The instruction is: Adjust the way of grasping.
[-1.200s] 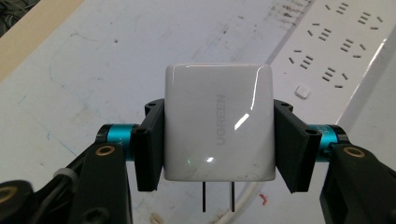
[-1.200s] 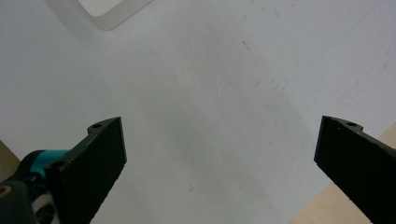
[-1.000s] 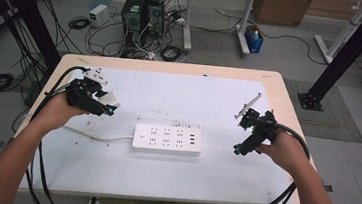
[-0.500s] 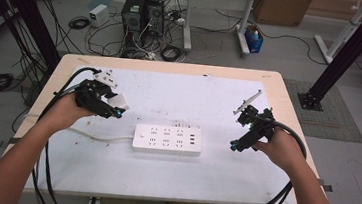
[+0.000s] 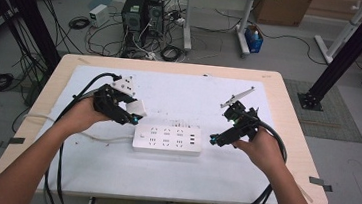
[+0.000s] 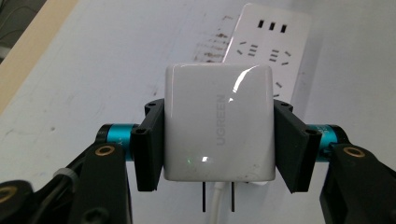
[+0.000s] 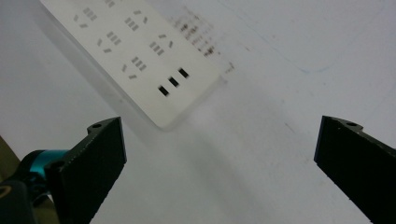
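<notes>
Charger (image 6: 218,126), a glossy, rigid white block, is sitting clamped by its flat sides in the left gripper (image 6: 218,140), prongs bare, hovering beside the power strip (image 5: 167,139) on the desk (image 5: 271,80). Likely light but slippery. Right gripper (image 7: 219,158) is gaping wide, holding nothing.

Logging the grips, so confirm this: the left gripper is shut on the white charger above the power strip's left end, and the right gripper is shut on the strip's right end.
Not quite. The right gripper is open and holds nothing; the right gripper view shows its fingers spread, with the power strip beyond them. The left gripper does clamp the white charger.
</notes>
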A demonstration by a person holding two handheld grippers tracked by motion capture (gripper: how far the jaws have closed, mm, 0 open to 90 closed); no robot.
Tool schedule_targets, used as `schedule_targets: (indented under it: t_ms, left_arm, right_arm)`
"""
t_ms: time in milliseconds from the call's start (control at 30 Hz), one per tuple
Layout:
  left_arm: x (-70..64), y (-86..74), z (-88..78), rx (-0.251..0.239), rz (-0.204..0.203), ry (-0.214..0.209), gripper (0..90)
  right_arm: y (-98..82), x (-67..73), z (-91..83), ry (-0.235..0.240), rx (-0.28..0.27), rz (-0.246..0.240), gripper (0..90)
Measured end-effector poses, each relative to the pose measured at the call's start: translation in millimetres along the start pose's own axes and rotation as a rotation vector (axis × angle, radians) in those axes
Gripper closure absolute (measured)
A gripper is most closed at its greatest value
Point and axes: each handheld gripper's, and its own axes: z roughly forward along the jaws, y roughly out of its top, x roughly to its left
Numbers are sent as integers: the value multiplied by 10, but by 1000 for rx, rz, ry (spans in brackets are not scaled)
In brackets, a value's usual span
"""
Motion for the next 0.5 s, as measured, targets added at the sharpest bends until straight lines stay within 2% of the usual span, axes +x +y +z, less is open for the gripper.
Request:
schedule_targets:
  t_ms: [67, 233, 367, 433, 500]
  left_arm:
    - [-24, 30, 37, -11, 15, -21, 425]
    - [-87, 96, 111, -57, 57, -57, 425]
    - [-134, 146, 180, -105, 83, -95, 425]
    - [-159, 167, 222, -137, 108, -92, 425]
    - [-166, 188, 259, -161, 101, -127, 425]
  right_arm:
    - [33, 52, 25, 12, -21, 21, 15]
    - [97, 172, 132, 54, -29, 32, 15]
    - [132, 206, 200, 114, -38, 72, 15]
    - [147, 205, 220, 130, -61, 99, 15]
    - [169, 193, 230, 161, -99, 141, 15]
